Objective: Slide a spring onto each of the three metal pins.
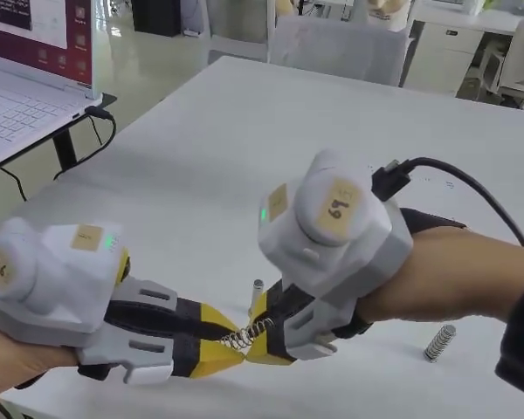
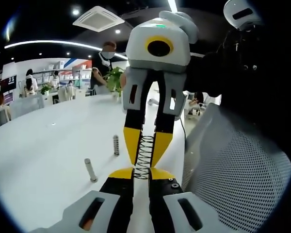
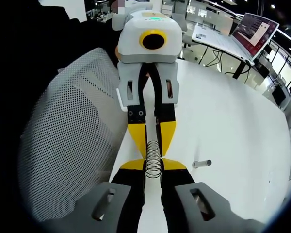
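Note:
A thin wire spring (image 1: 247,334) is stretched between my two grippers, just above the white table (image 1: 244,148). My left gripper (image 1: 231,349) comes in from the lower left and is shut on one end of the spring (image 2: 144,155). My right gripper (image 1: 260,336) faces it, shut on the other end (image 3: 153,159). A bare metal pin (image 1: 258,288) stands upright just behind the yellow fingertips (image 1: 211,316); it also appears as a pin (image 2: 90,170) and a pin (image 3: 202,163). A second pin with a spring on it (image 1: 439,342) stands to the right, seen too as a sprung pin (image 2: 116,144).
An open laptop (image 1: 26,70) with a black cable (image 1: 100,131) sits at the far left on a separate stand. A grey mesh chair (image 2: 233,165) is close to the table's near edge. People stand far back in the room.

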The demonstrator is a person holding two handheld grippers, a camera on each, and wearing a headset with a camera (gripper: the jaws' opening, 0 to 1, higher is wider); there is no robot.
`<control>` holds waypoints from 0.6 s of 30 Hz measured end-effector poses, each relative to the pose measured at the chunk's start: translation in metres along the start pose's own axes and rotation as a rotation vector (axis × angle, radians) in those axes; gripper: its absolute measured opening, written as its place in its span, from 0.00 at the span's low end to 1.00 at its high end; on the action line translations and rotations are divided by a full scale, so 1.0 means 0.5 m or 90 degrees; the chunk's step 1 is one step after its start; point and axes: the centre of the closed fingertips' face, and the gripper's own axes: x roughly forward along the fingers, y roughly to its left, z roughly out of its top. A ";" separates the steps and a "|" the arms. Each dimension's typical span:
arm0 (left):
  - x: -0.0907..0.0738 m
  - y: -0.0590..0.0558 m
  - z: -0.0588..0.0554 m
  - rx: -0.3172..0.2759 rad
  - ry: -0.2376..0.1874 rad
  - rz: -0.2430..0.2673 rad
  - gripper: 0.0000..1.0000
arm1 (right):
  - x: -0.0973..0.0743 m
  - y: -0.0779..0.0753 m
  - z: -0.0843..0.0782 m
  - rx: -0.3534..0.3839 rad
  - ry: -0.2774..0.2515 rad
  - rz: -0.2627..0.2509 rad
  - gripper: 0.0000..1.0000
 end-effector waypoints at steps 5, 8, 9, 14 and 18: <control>0.000 0.000 0.000 0.006 0.005 0.000 0.03 | -0.003 0.001 0.001 -0.001 0.001 0.000 0.09; 0.003 -0.004 0.003 0.010 0.006 -0.001 0.03 | -0.004 0.002 0.003 -0.003 0.000 0.000 0.09; 0.003 -0.005 0.003 0.014 0.006 -0.001 0.03 | -0.005 0.003 0.004 -0.005 0.000 -0.001 0.09; 0.005 -0.006 0.003 0.019 0.007 -0.004 0.03 | -0.008 0.004 0.015 -0.010 -0.005 -0.002 0.09; 0.005 -0.007 0.004 0.018 0.005 -0.004 0.03 | -0.009 0.004 0.022 -0.013 -0.010 -0.002 0.09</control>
